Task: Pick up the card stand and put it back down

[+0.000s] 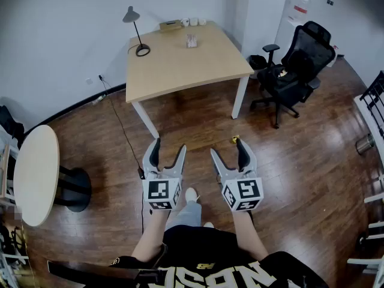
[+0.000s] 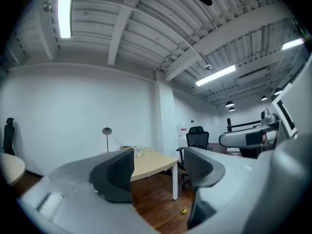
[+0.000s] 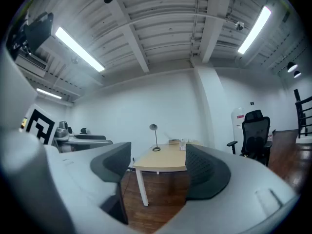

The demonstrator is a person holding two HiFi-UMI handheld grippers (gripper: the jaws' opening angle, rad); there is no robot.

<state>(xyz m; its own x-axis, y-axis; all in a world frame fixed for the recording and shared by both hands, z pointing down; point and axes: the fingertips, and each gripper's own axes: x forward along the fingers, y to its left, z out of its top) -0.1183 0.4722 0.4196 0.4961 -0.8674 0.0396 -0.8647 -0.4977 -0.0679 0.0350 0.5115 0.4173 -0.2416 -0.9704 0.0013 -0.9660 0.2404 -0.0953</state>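
Note:
The card stand (image 1: 191, 40) is a small clear holder standing on the far part of the light wooden table (image 1: 198, 68). It also shows as a tiny upright piece in the left gripper view (image 2: 139, 151) and in the right gripper view (image 3: 184, 144). Both grippers are held level over the wooden floor, well short of the table. My left gripper (image 1: 170, 146) is open with nothing between its jaws (image 2: 158, 168). Beside it, my right gripper (image 1: 227, 148) is open and empty too (image 3: 156, 168).
A desk lamp (image 1: 139, 41), a small box (image 1: 171, 25) and cups (image 1: 193, 22) share the table. A black office chair (image 1: 297, 65) stands to its right, a round white table (image 1: 35, 173) at the left. A cable (image 1: 123, 131) and a small yellow object (image 1: 236, 140) lie on the floor.

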